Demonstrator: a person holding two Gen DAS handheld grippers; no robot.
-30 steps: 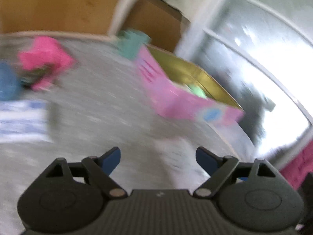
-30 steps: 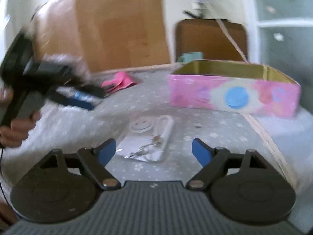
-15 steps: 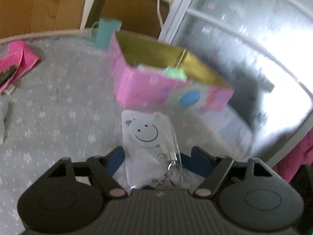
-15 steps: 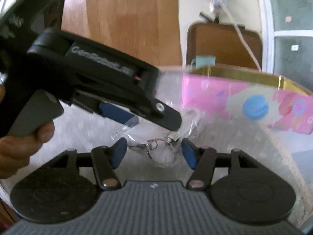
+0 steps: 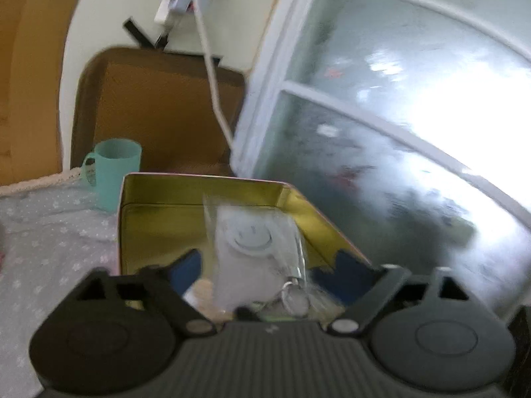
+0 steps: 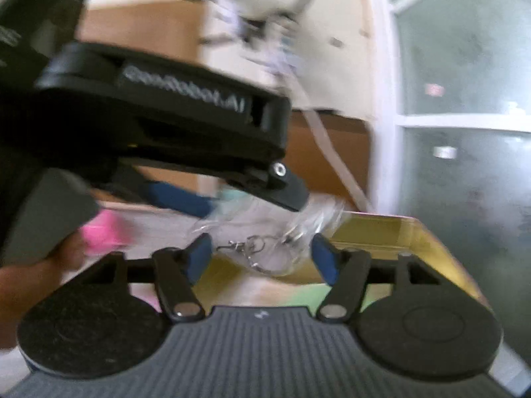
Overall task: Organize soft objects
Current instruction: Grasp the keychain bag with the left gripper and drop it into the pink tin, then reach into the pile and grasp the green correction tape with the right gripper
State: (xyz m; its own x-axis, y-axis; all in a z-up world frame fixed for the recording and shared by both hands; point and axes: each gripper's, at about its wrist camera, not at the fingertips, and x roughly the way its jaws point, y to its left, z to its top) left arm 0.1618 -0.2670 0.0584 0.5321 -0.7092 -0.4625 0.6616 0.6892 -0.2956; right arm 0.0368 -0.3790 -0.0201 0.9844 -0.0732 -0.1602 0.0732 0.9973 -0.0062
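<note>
A clear plastic bag holding a white smiley-face plush with a key ring (image 5: 247, 248) hangs over the open gold-lined tin box (image 5: 199, 179). My left gripper (image 5: 268, 268) sits above the box, its jaws opening, and the bag lies between the blue pads with gaps on both sides. In the right wrist view, the key ring and bag (image 6: 255, 252) lie between the pads of my right gripper (image 6: 262, 258). Its jaws are opening too, and the pads do not press on the bag. The left gripper (image 6: 249, 204) reaches in from the upper left over the box (image 6: 381, 232).
A teal mug (image 5: 113, 169) stands on the dotted grey cloth (image 5: 49, 232) just behind the box. A brown chair back (image 5: 159, 109) and a window (image 5: 398, 132) lie beyond. A pink soft thing (image 6: 103, 232) lies left, near a person's hand (image 6: 33, 282). Pale items lie inside the box.
Both grippers closed on the bagged plush on the table, lifted it and carried it over the box. Since half a second ago both pairs of jaws have widened off the bag.
</note>
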